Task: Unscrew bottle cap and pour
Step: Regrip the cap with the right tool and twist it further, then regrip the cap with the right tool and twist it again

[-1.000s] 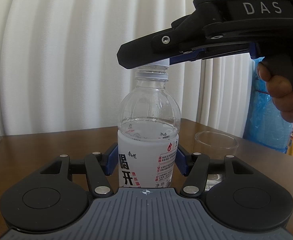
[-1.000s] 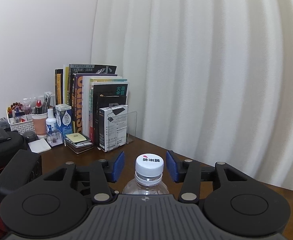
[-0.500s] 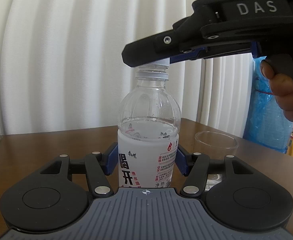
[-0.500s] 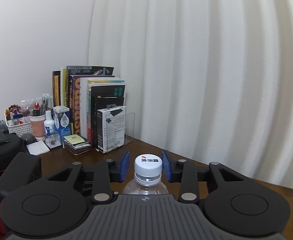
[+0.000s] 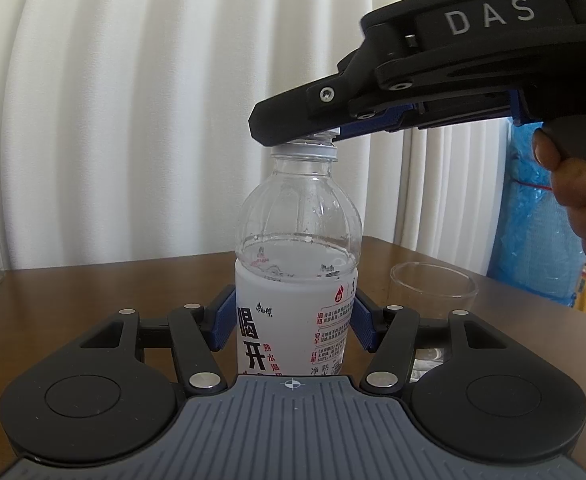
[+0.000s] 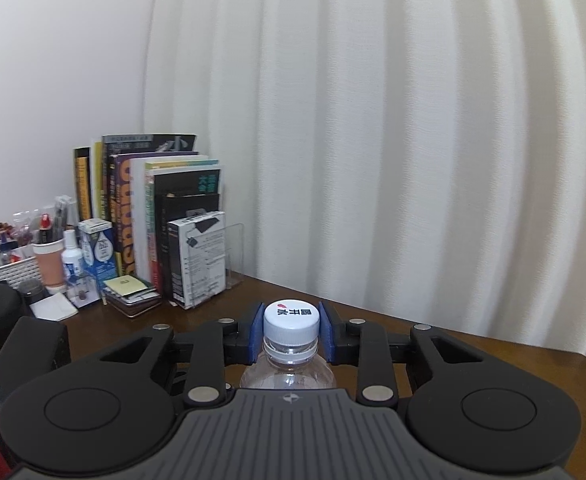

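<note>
the bottle [image 5: 297,280] stands upright on the wooden table [image 5: 93,292], the left gripper [image 5: 291,328] clamped around its labelled waist. the right gripper [image 6: 291,330], its jaws just now closing, pinches the white cap [image 6: 291,322] between blue pads. thin, part-full plastic looks light and likely to buckle, so low on the label seems safest. an empty glass [image 5: 433,292] waits just beside it.

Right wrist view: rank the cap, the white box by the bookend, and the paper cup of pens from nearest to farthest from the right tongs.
1. Cap: between the right tongs, gripped.
2. White box: back left, beside the books.
3. Paper cup: farther left, by the white basket.
</note>
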